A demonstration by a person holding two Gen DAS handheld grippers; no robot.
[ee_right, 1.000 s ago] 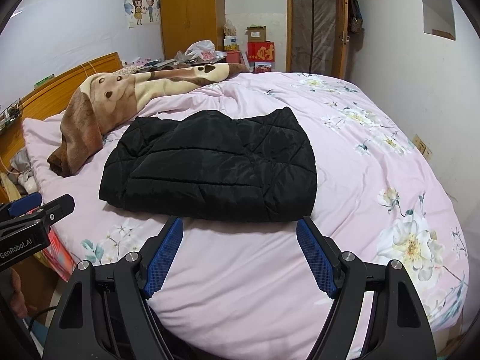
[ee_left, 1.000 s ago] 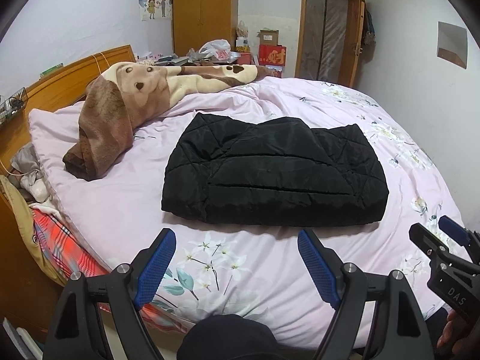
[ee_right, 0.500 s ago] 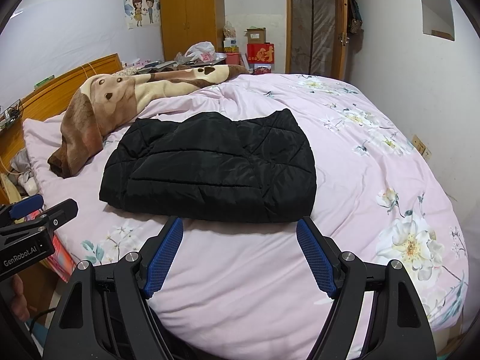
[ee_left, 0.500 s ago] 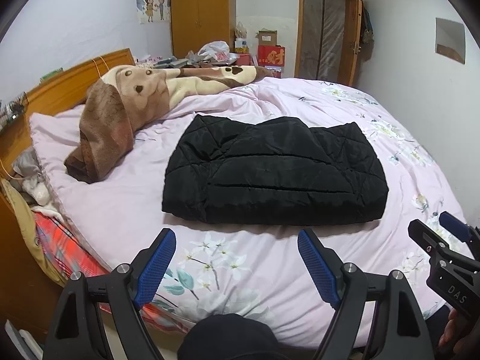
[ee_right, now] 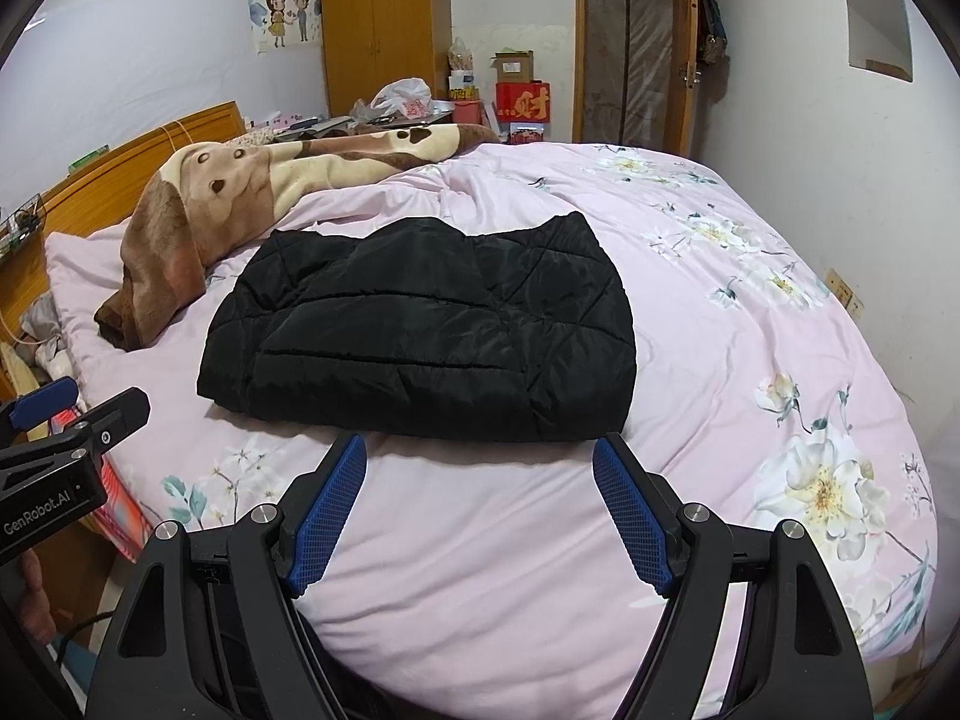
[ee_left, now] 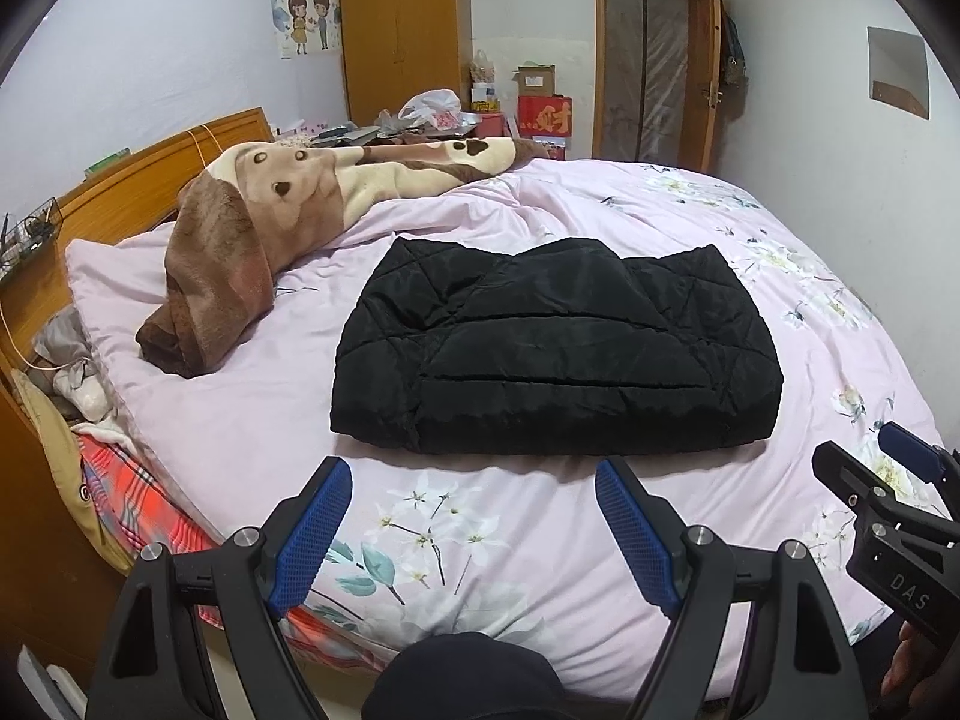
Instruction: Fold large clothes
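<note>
A black quilted padded jacket (ee_left: 555, 354) lies folded mid-bed on the pink floral duvet (ee_left: 492, 546). The left gripper (ee_left: 473, 531) and right gripper (ee_right: 480, 504) hover short of it, jaws spread, empty; its puffy, slippery layers could spring open if nudged.

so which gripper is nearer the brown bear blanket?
Left. The left gripper hangs off the jacket's near edge on the bear blanket side; the right gripper sits further toward the jacket's other end.

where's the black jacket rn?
Both wrist views: black jacket lies folded mid-bed on the pink floral duvet, right of the brown bear blanket.
</note>
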